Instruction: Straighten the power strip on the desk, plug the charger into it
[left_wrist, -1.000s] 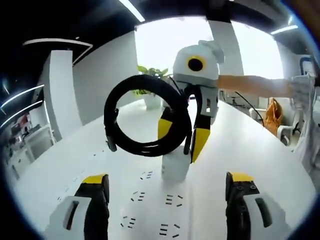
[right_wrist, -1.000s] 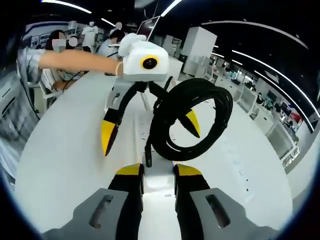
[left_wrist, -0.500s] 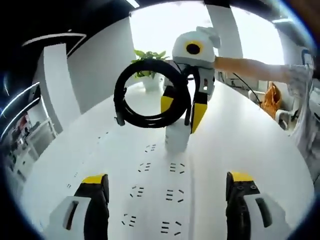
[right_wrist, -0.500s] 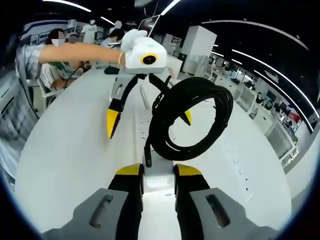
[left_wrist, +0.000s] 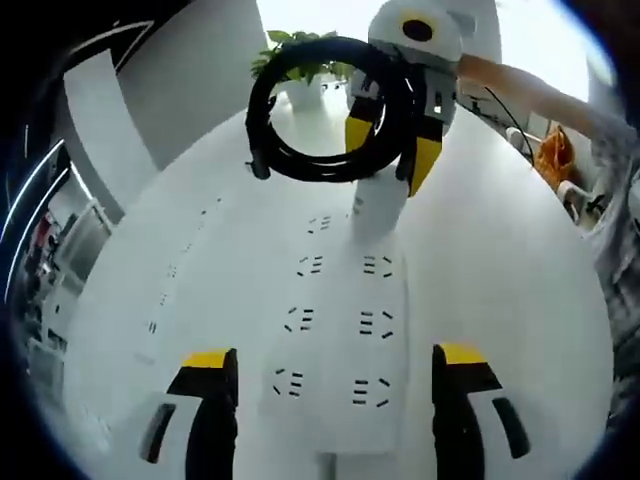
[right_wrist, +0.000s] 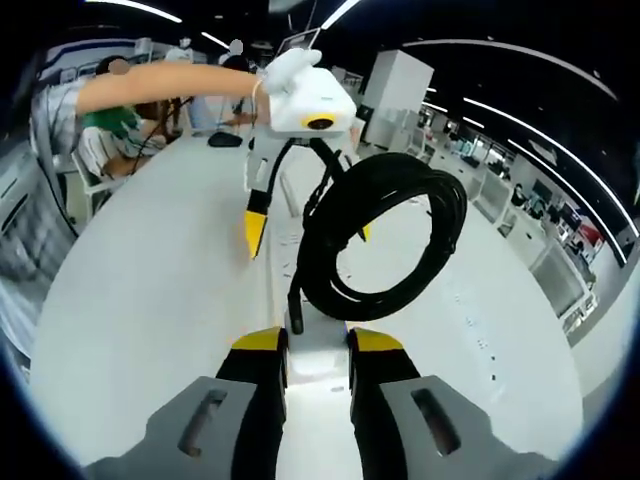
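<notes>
Glossy white desk (left_wrist: 150, 250), flat power strip (left_wrist: 340, 330), coiled cable (right_wrist: 380, 240)

A potted plant (left_wrist: 300, 70) stands on the white desk (left_wrist: 180, 260).

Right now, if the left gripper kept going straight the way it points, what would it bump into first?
Probably the white power strip lying flat on the desk, between the open left gripper jaws. Further along are the charger and the right gripper; depth is unclear.

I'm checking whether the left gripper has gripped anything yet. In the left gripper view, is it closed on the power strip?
No: the left gripper stands wide open, the white power strip lying free between its jaws.
</notes>
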